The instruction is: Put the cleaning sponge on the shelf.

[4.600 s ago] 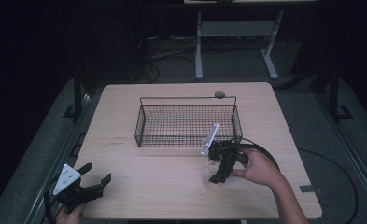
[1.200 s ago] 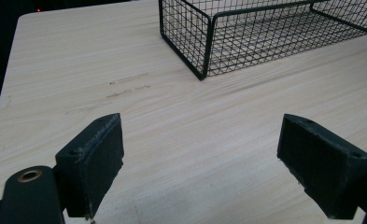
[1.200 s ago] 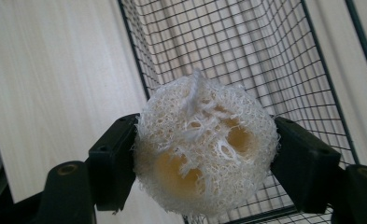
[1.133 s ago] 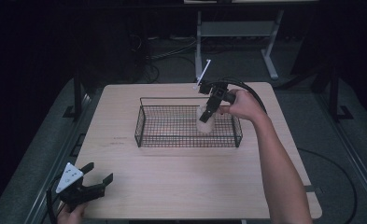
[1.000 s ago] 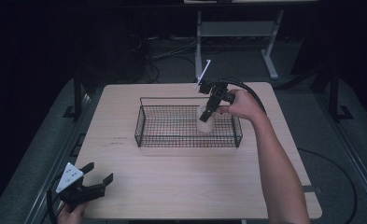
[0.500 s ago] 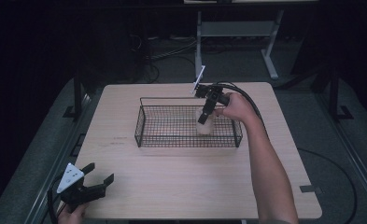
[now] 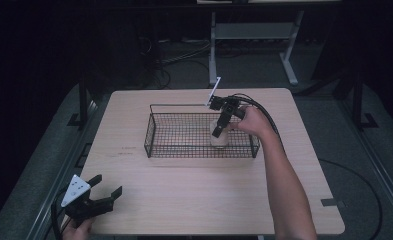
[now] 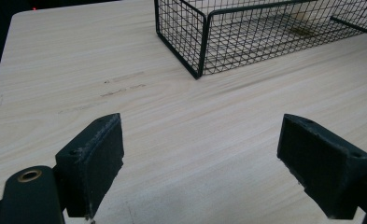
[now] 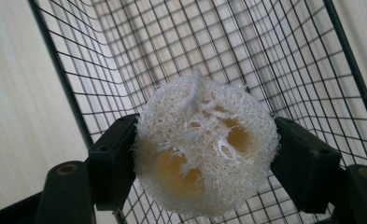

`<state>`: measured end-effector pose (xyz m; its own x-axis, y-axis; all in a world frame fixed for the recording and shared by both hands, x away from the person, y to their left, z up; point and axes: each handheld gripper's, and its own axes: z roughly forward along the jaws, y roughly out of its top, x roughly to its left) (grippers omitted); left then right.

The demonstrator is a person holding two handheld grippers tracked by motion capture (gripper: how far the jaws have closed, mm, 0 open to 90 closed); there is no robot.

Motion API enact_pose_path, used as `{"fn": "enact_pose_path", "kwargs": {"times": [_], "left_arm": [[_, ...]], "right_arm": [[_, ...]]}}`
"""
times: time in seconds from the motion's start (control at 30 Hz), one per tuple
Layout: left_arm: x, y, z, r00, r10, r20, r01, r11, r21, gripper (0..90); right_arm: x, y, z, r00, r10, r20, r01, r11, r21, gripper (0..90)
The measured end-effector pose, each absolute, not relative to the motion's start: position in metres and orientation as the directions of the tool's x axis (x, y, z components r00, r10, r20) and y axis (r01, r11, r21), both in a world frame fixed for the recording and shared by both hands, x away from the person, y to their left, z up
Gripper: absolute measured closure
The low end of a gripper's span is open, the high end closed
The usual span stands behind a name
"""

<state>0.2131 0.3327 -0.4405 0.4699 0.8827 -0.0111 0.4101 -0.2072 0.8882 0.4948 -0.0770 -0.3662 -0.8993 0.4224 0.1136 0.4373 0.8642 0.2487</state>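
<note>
- Pale wood-grain tabletop (image 7: 194, 200) carries a black wire-mesh basket (image 7: 184, 145) with a rectangular rim, set toward the far side and slightly right of the middle.
- Inside that basket, near its right end, the right gripper (image 7: 219, 131) points down, with its cable looping behind the person's hand (image 7: 251, 121).
- From the right gripper view, its jaws are clamped on the two sides of a round, off-white fibrous loofah sponge (image 9: 204, 149) with tan hollows in its face; the basket mesh lies behind and below it.
- In the high view the loofah sponge (image 7: 219, 140) shows as a pale lump at the jaws' tip, low inside the basket; whether it touches the floor mesh cannot be told.
- At the near left corner of the tabletop, the left gripper (image 7: 106, 187) rests in the person's other hand (image 7: 76, 231), well apart from the basket.
- Its jaws stand wide apart with nothing between them, bare tabletop (image 8: 209, 121) showing through the gap and the basket corner (image 8: 197, 37) beyond.
</note>
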Motion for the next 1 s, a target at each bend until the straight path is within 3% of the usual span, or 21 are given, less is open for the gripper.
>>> {"fn": "enact_pose_path", "kwargs": {"times": [0.43, 1.0], "left_arm": [[0.214, 0.332, -0.44, 0.468, 0.884, -0.012, 0.408, -0.204, 0.89, 13.8], [0.216, 0.333, -0.44, 0.473, 0.881, -0.007, 0.405, -0.211, 0.89, 13.8]], "right_arm": [[0.494, -0.072, -0.38, -0.899, 0.416, 0.135, 0.437, 0.863, 0.253, 27.4], [0.489, -0.078, -0.378, -0.893, 0.432, 0.126, 0.45, 0.853, 0.265, 18.5]]}}
